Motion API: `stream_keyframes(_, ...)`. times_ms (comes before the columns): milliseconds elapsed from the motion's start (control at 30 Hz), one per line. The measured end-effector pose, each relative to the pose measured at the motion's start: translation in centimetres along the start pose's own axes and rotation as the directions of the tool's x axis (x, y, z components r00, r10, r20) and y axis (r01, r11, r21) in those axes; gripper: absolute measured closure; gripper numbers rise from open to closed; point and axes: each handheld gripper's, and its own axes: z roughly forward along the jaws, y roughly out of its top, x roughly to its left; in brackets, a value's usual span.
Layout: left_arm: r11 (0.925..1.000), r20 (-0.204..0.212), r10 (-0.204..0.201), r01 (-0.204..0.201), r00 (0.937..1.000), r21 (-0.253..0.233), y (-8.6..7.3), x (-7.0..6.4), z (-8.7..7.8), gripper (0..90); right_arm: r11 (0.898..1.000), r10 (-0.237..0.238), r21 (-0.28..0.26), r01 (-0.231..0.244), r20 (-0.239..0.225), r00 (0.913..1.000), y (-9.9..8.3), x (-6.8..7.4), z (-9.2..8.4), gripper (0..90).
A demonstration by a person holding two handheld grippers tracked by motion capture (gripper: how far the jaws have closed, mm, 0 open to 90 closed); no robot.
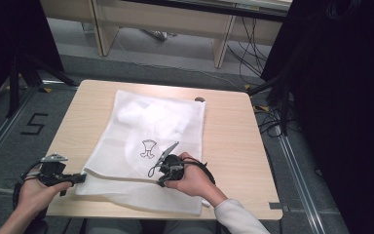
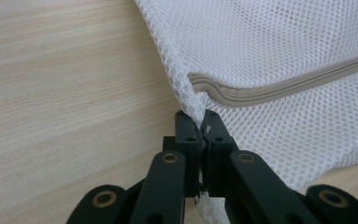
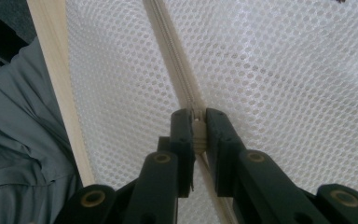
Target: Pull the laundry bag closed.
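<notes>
A white mesh laundry bag [image 1: 151, 122] lies flat on the wooden table [image 1: 231, 131], with white cloth inside and a small black print [image 1: 147, 148] on top. Its beige zipper [image 1: 121, 176] runs along the near side. My left gripper [image 1: 81, 178] sits at the bag's near left corner, shut on the mesh corner [image 2: 196, 105] just past the zipper's end [image 2: 270, 91]. My right gripper [image 1: 160, 182], in the person's right hand, points left along the zipper. Its jaws are shut on the zipper [image 3: 199, 128], which stretches away between them [image 3: 172, 56].
The table's near edge [image 3: 56, 70] runs close beside the right gripper, with the person's grey clothing [image 3: 14, 140] beyond it. A small dark object [image 1: 199, 99] sits at the table's far edge. Cables [image 1: 268, 122] and black stands [image 1: 17, 73] surround the table on the floor.
</notes>
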Motion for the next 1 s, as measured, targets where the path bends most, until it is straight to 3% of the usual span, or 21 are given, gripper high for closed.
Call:
stream_keyframes(533,1.0000,-0.001,0.001,-0.001,1.0000,0.000,0.0,0.0,0.0,86.5,1.000,0.012,0.004,-0.012,0.001,0.9999,-0.8,-0.2,-0.3,82.6)
stream_keyframes(633,1.0000,-0.001,0.000,0.000,1.0000,0.001,0.0,0.0,0.0,86.5,0.999,0.035,0.007,-0.035,0.013,0.9993,-0.9,-0.2,-0.5,82.6)
stream_keyframes(1000,1.0000,-0.003,0.001,-0.001,1.0000,0.000,0.0,0.0,0.0,86.5,1.000,0.029,0.009,-0.029,0.005,0.9996,-1.4,-0.4,-0.9,82.6)
